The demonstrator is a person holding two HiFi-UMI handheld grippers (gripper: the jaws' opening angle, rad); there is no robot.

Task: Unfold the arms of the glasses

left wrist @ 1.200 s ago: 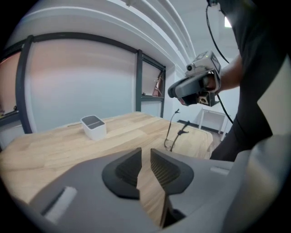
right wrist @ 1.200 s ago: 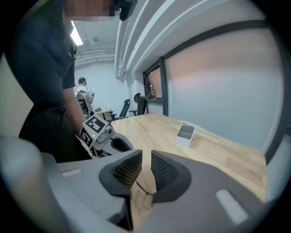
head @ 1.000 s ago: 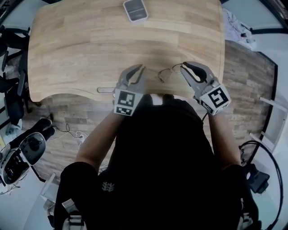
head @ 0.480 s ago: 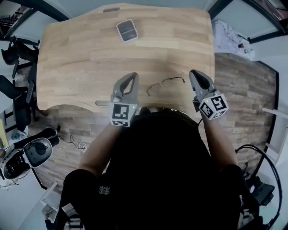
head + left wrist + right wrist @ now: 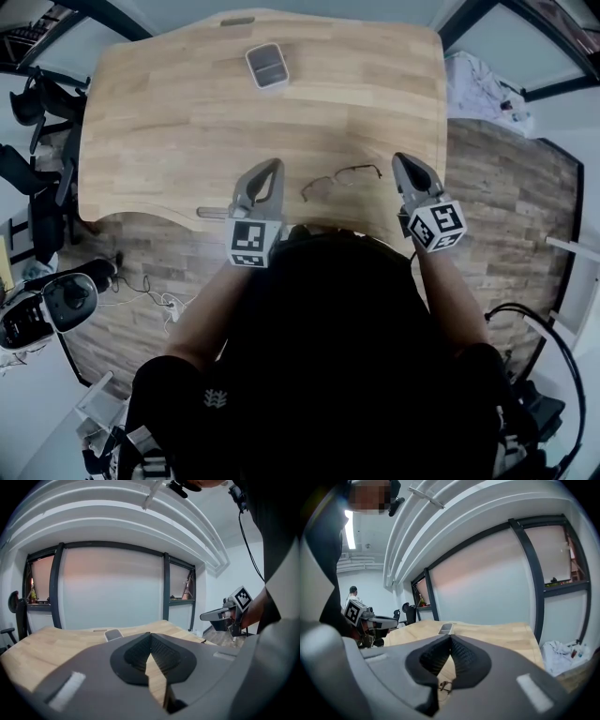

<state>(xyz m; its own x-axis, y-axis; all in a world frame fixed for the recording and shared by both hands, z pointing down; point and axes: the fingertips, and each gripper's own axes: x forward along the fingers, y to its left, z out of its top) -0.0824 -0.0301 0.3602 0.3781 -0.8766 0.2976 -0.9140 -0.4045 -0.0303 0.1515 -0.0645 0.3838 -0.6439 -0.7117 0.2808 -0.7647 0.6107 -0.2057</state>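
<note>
Lying near the front edge of the desk (image 5: 187,112), glasses (image 5: 336,178) are flanked by left gripper (image 5: 274,165) and right gripper (image 5: 401,160); both jaw pairs are pressed together, nothing held.

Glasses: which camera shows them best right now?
Head view: the whole glasses lie on the table, between the left tool and the right tool. The right gripper view catches only a small piece of them below its shut jaws. The left gripper view shows none.

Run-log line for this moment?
left gripper shut, empty | right gripper shut, empty | thin wire-framed glasses on light wooden table between grippers, untouched
</note>
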